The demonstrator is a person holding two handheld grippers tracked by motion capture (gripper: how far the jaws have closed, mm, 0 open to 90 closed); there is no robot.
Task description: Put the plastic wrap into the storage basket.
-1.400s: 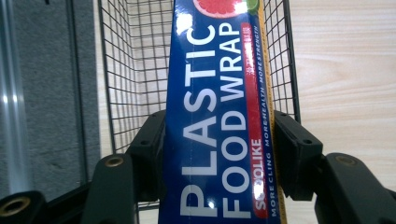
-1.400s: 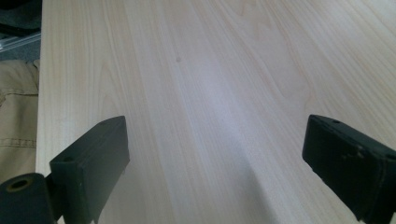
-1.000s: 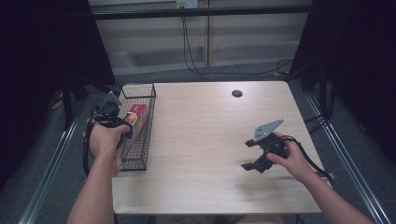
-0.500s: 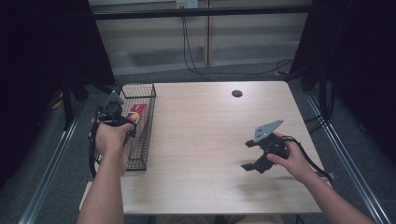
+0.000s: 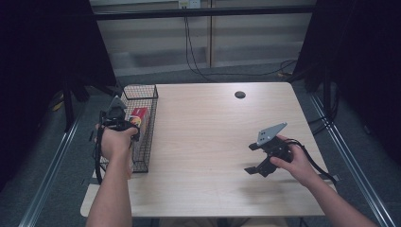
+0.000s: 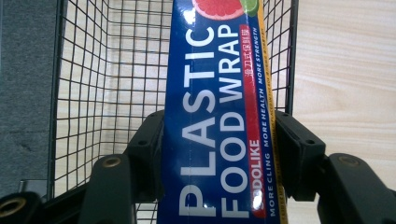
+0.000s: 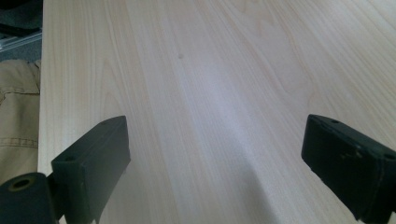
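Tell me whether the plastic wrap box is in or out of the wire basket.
In. The plastic wrap box lies lengthwise inside the wire basket, clamped by the left gripper.

The table (image 5: 208,142) is lit softly from above; the sides are left dark, perhaps a little blurred.

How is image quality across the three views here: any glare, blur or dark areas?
High view: surroundings nearly black, table evenly lit, right gripper casts a soft shadow. Left gripper view: sharp, slight glare on the plastic wrap box. Right gripper view: its near fingers look soft, with a pale sheen on the wood.
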